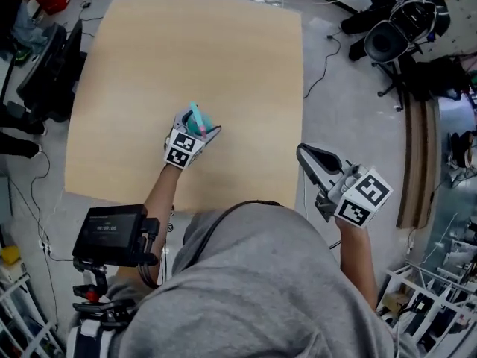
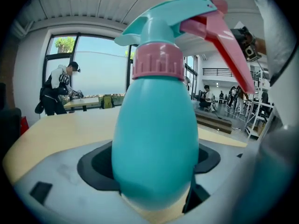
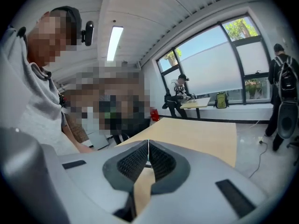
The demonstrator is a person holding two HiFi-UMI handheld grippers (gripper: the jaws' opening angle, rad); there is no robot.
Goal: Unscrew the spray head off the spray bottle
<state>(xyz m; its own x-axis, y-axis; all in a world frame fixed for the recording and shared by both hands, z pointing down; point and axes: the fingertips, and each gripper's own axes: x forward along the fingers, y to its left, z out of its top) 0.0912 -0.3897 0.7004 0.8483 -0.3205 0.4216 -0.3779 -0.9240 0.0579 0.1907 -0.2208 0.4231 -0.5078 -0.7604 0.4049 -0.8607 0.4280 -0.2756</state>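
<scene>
The left tool (image 1: 200,125) hugs the spray bottle (image 2: 156,139) round its belly on the table (image 1: 149,66), near 6 o'clock, to hold it steady. The right tool (image 1: 304,152), at 4 o'clock, is closed and empty.

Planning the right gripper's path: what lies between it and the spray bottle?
Only bare tabletop, seen in the head view, separates the right gripper from the spray bottle.

The person wears a grey hoodie (image 1: 253,289), with a black screened device (image 1: 112,235) strapped at the left forearm. The left gripper (image 1: 195,123) and right gripper (image 1: 304,153) are pale grey, each bearing a black-and-white marker cube (image 1: 181,149)
</scene>
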